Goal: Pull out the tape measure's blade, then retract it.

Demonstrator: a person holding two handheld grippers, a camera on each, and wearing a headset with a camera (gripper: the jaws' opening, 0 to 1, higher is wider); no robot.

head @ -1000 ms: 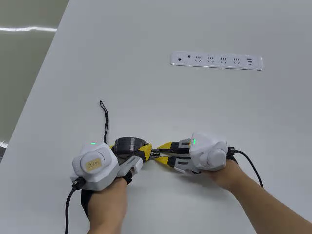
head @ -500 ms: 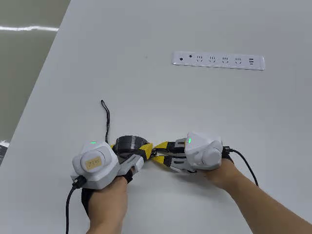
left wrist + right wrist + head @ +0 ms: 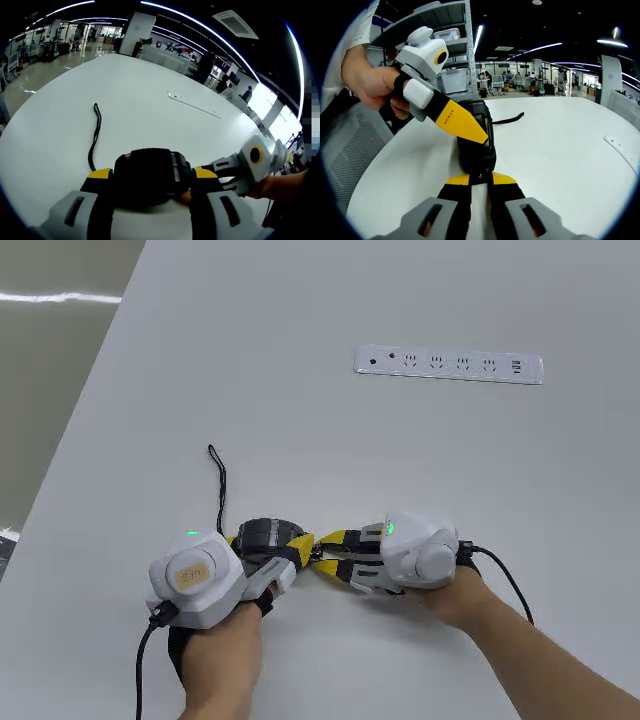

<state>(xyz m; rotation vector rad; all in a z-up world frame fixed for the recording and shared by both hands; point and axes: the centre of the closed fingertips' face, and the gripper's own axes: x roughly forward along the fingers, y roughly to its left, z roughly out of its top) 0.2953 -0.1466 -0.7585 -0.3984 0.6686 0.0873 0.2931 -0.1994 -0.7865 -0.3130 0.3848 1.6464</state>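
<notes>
A black tape measure (image 3: 264,536) lies on the white table (image 3: 300,410), its black wrist strap (image 3: 217,485) trailing away from me. My left gripper (image 3: 291,551) is shut on the case (image 3: 150,172), one yellow-tipped finger on each side. My right gripper (image 3: 323,559) comes in from the right, its jaws pinched together at the case's mouth (image 3: 479,172), shut on the blade's end tab. No length of blade shows outside the case (image 3: 477,132). The left gripper's yellow finger (image 3: 462,122) lies against the case's side.
A white power strip (image 3: 448,364) lies further out on the table, to the right. The table's left edge (image 3: 95,390) drops to a grey floor. An office with desks and shelving surrounds the table in the gripper views.
My right gripper has slid a little to the left, closer to the tape measure's mouth. The left gripper and the case have stayed put.
</notes>
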